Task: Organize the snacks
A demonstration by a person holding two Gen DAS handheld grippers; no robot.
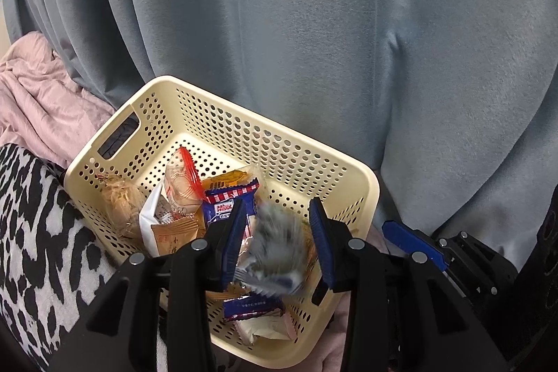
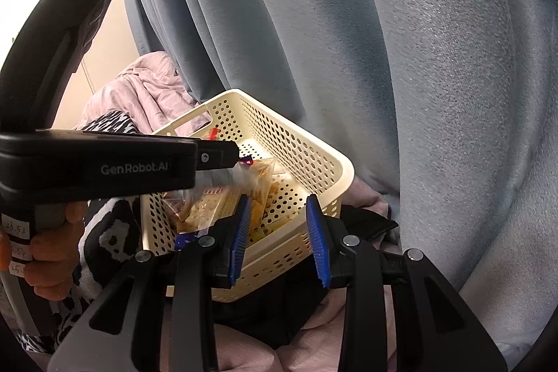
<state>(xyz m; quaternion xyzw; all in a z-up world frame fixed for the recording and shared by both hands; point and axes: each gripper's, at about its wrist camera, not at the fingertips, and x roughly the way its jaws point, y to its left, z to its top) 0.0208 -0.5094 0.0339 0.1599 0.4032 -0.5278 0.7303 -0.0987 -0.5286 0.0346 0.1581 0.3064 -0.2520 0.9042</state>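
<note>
A cream perforated basket (image 1: pixel 362 190) sits on bedding and holds several wrapped snacks, among them a blue packet (image 1: pixel 230 203) and a red-striped white packet (image 1: pixel 183 183). My left gripper (image 1: pixel 279 243) is open above the basket. A motion-blurred grey-blue snack packet (image 1: pixel 275 250) is between its fingers, seemingly falling free. In the right wrist view the basket (image 2: pixel 334 169) lies just ahead of my right gripper (image 2: pixel 279 239), which is open and empty. The left gripper (image 2: pixel 216 157) reaches in from the left over the basket, with the blurred packet (image 2: pixel 226 178) below its tip.
A grey-blue curtain (image 1: pixel 314 23) hangs right behind the basket. A pink blanket (image 1: pixel 42 93) and a black-and-white patterned cloth (image 1: pixel 31 232) lie to the left. A black item (image 2: pixel 366 222) lies under the basket's right side. The right gripper (image 1: pixel 415 243) shows beside the basket.
</note>
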